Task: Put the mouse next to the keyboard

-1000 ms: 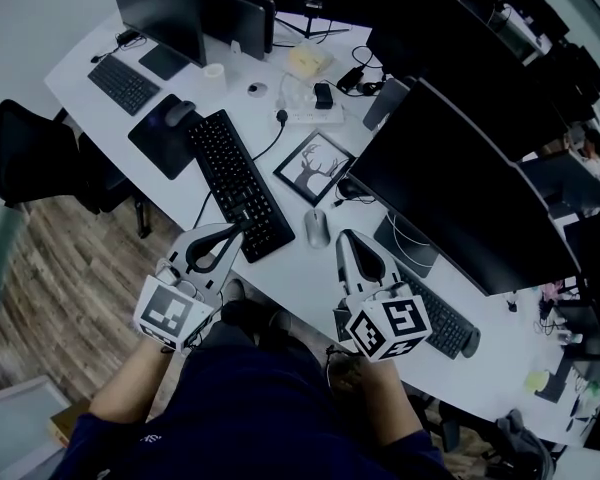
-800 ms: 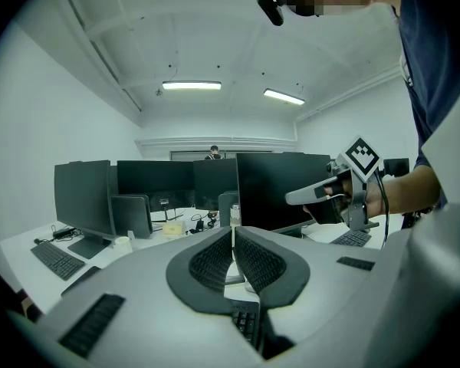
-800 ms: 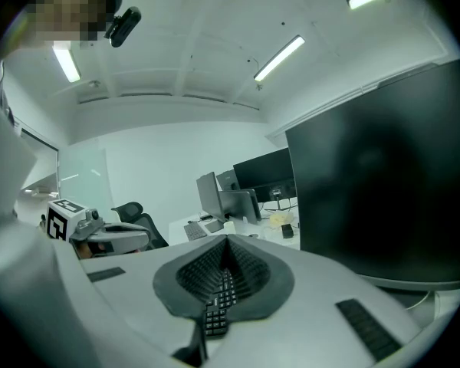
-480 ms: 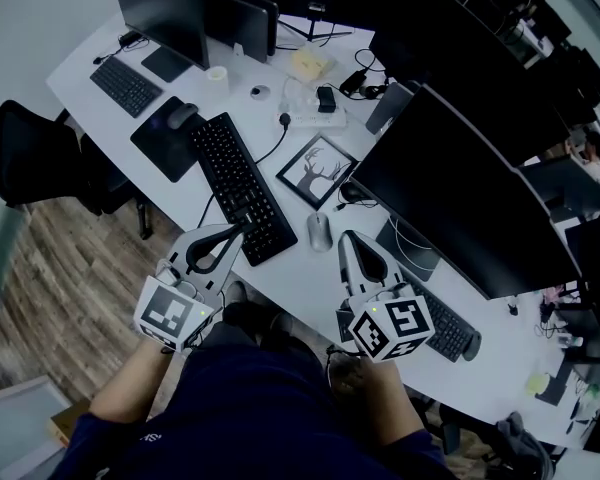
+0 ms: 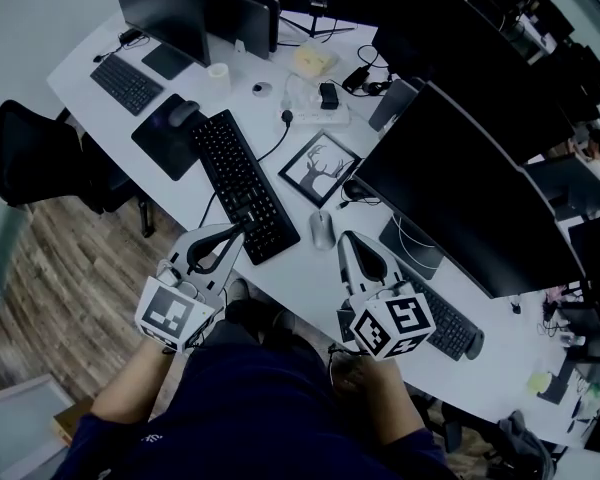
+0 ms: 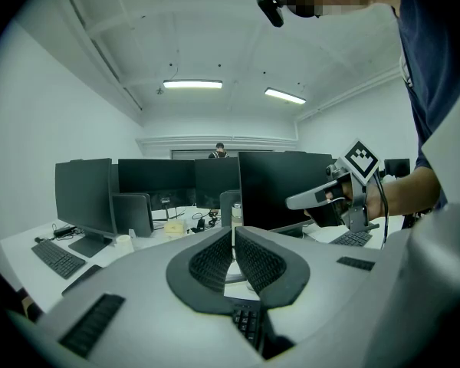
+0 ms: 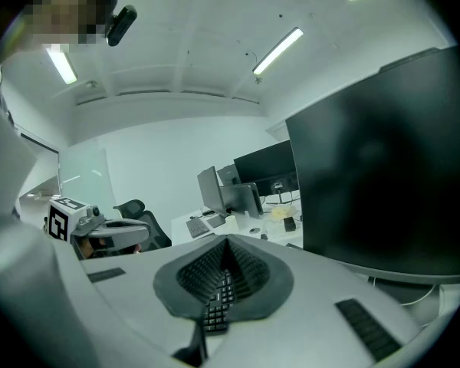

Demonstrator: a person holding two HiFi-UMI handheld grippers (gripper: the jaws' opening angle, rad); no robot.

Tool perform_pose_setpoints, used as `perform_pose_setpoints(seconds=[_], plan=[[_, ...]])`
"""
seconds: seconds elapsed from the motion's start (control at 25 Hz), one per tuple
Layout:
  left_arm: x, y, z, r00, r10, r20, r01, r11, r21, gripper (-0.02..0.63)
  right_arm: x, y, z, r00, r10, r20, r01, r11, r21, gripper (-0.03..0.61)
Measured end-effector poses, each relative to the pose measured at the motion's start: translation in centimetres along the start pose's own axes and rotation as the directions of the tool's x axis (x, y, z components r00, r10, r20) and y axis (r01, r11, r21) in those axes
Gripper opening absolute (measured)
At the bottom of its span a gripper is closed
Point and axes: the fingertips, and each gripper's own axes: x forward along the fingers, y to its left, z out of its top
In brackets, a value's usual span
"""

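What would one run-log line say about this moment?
left gripper: shut, empty | right gripper: shut, empty | mouse: on desk, beside keyboard, untouched

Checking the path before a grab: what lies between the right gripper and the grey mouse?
Nothing but a narrow strip of bare white desk, seen in the head view; the right gripper, jaws shut, points just beside the mouse.

The mouse (image 5: 322, 230) lies just right of the keyboard (image 5: 240, 183).
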Motion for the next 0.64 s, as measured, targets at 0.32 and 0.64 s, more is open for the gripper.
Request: perform_pose_setpoints(seconds=[0.32,0.64], plan=[[0.01,0.15,-0.29,1.0,0.0,-0.016,0.0,1.0,0.005,0.039,0.27,0.04,-0.17,1.0,0.01,-0.002,-0.009,1.0,0.008,0.002],[0.14,0.04,-0.71,1.0,-0.002,-0.025,0.002,1.0,0.012,0.04,0.29,-0.08,-0.2,1.0,0.015,-0.004,-0.015,1.0,0.009,0.002]])
